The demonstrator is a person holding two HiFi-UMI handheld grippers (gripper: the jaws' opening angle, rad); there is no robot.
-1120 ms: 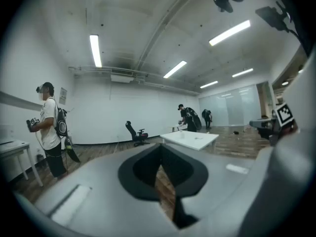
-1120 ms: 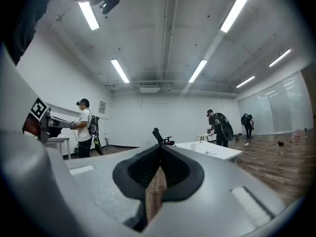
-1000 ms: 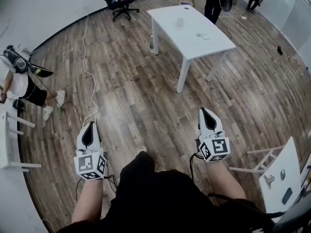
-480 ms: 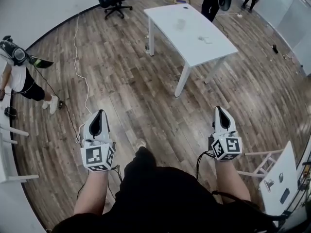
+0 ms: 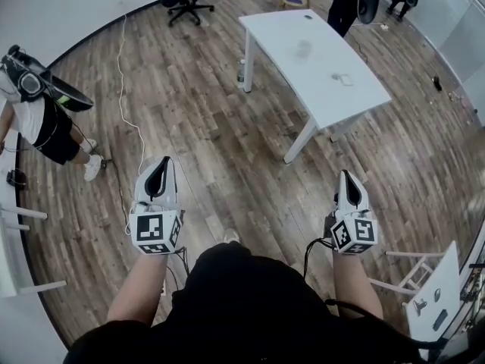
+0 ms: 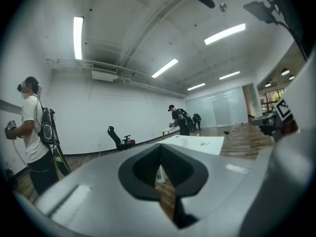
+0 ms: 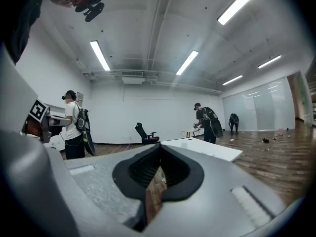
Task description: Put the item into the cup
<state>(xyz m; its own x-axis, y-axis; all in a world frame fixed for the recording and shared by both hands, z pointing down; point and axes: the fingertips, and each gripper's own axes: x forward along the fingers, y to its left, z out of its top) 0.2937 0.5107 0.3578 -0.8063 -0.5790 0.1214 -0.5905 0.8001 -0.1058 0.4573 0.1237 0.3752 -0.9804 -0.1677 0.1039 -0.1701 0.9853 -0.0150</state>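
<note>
The left hand-held gripper [image 5: 158, 177] and right hand-held gripper [image 5: 349, 189] both have their jaws pressed together, empty, above the wooden floor [image 5: 227, 142]. Far ahead on the white table [image 5: 279, 29] stands the cup [image 5: 303, 49] and, near it, the small item [image 5: 342, 78].

No legible text or numbers; the left gripper [image 5: 161, 165] and right gripper [image 5: 348, 179] carry only square markers.

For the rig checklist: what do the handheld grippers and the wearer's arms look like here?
Both the left gripper and right gripper have white-grey shells with black-lined, tapering jaws. Each carries a cube of black-and-white square markers. Black cables trail from them. The person wears a black top; forearms unsleeved.
</note>
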